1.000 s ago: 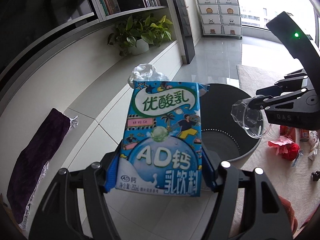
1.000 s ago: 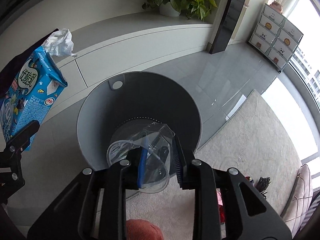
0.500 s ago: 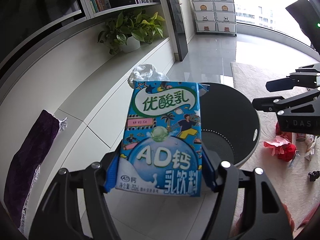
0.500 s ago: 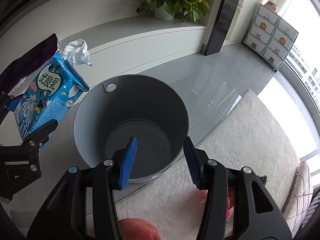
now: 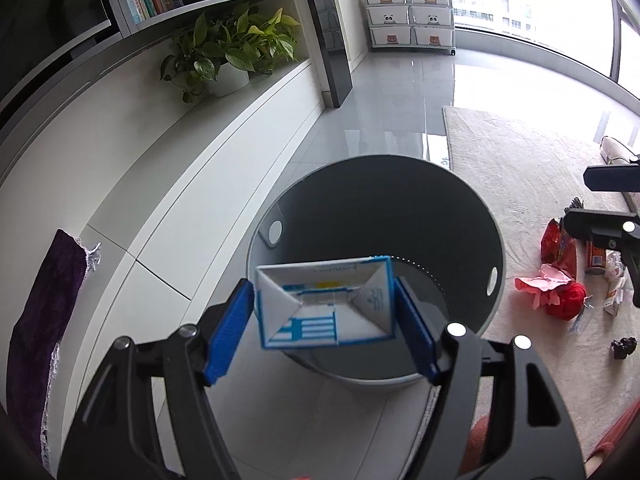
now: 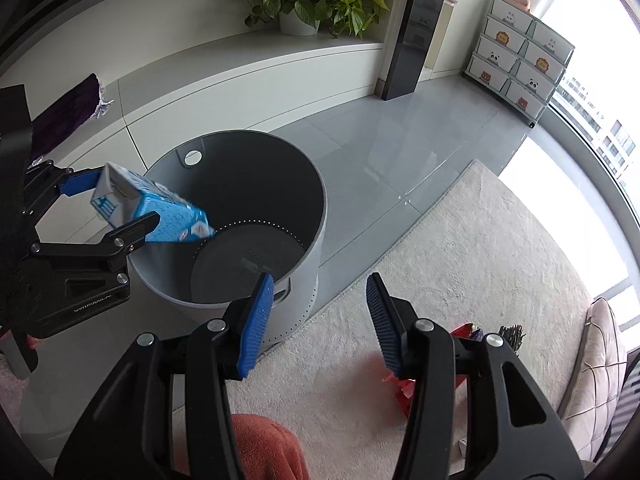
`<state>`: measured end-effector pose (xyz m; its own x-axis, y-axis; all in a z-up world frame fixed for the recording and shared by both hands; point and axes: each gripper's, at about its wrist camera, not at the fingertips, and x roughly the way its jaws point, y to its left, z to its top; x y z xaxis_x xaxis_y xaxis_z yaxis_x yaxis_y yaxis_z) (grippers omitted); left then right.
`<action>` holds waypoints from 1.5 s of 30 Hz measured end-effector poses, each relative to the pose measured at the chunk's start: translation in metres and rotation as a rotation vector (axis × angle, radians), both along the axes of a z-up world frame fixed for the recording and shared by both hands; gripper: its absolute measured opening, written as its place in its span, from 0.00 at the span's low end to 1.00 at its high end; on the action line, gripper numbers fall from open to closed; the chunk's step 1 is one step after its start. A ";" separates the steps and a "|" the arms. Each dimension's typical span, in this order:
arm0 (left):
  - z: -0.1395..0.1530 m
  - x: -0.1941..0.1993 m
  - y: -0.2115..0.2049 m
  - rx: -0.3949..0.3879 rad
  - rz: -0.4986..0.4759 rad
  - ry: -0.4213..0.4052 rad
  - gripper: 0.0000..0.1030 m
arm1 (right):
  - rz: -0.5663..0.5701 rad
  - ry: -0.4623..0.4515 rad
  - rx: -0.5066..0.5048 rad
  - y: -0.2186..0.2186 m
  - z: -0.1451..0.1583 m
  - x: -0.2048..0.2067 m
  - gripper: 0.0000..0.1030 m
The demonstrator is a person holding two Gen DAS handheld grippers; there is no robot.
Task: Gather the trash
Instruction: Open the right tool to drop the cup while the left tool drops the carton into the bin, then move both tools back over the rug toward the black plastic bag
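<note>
The left hand-held gripper (image 5: 324,316) was clamped on a blue milk carton (image 5: 325,303), tipped nose-down over the grey bin (image 6: 312,208) ahead — the right hand-held gripper (image 6: 320,320) stood apart, empty.

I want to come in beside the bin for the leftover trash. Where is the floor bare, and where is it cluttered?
Bare: the grey tiles between the bin and the white ledge, and the rug from the bin toward the window. Crowded: the rug patch with red wrappers, and the bin's mouth, where the left gripper has the carton.
</note>
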<state>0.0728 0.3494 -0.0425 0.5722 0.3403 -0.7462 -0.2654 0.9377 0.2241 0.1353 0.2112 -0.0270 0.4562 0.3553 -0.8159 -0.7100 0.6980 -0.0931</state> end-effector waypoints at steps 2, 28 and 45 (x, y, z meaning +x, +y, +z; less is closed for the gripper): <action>0.002 -0.002 -0.005 0.011 -0.004 -0.006 0.71 | -0.012 0.000 0.006 -0.009 0.000 -0.001 0.46; -0.004 -0.028 -0.218 -0.060 -0.337 -0.077 0.86 | -0.503 -0.006 0.121 -0.288 -0.021 -0.060 0.68; -0.061 -0.032 -0.397 -0.074 -0.655 0.022 0.86 | -0.906 0.026 0.057 -0.452 -0.087 -0.119 0.68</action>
<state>0.0405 -0.0476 -0.1037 0.6276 -0.1261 -0.7682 0.3695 0.9168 0.1513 0.0161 -0.2412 -0.1136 0.5624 -0.0907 -0.8219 0.1120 0.9932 -0.0330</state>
